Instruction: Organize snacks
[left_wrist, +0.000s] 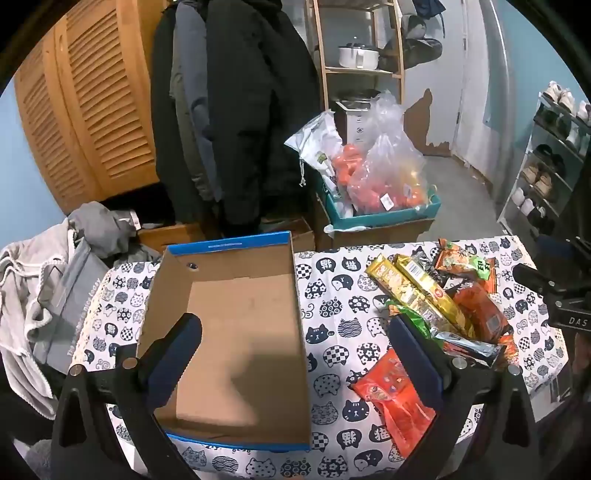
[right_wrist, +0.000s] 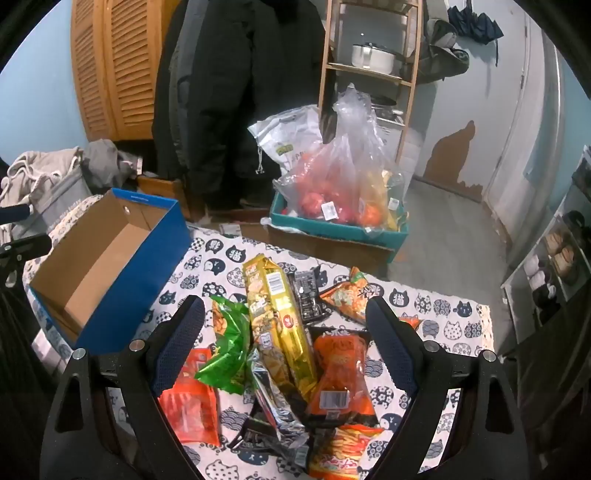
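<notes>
An empty blue cardboard box (left_wrist: 236, 332) (right_wrist: 107, 266) sits on the cat-print tablecloth (left_wrist: 332, 295) (right_wrist: 221, 254), brown inside. My left gripper (left_wrist: 295, 325) hangs open above the box's right wall, with nothing between its fingers. To its right lies a heap of snack packets: a long gold pack (left_wrist: 417, 291) (right_wrist: 280, 317), an orange bag (left_wrist: 480, 310) (right_wrist: 343, 373), a green bag (right_wrist: 229, 343), a red-orange pouch (left_wrist: 395, 398) (right_wrist: 192, 406) and a silver pack (right_wrist: 277, 402). My right gripper (right_wrist: 286, 314) hovers open over that heap, touching none of it.
Behind the table a teal crate (right_wrist: 332, 225) (left_wrist: 384, 214) holds clear bags of fruit. Dark coats (left_wrist: 240, 110) hang at the back, next to a wooden shelf (right_wrist: 369, 74). Grey clothes (left_wrist: 44, 288) are piled at the left. A shoe rack (left_wrist: 546, 166) stands at the right.
</notes>
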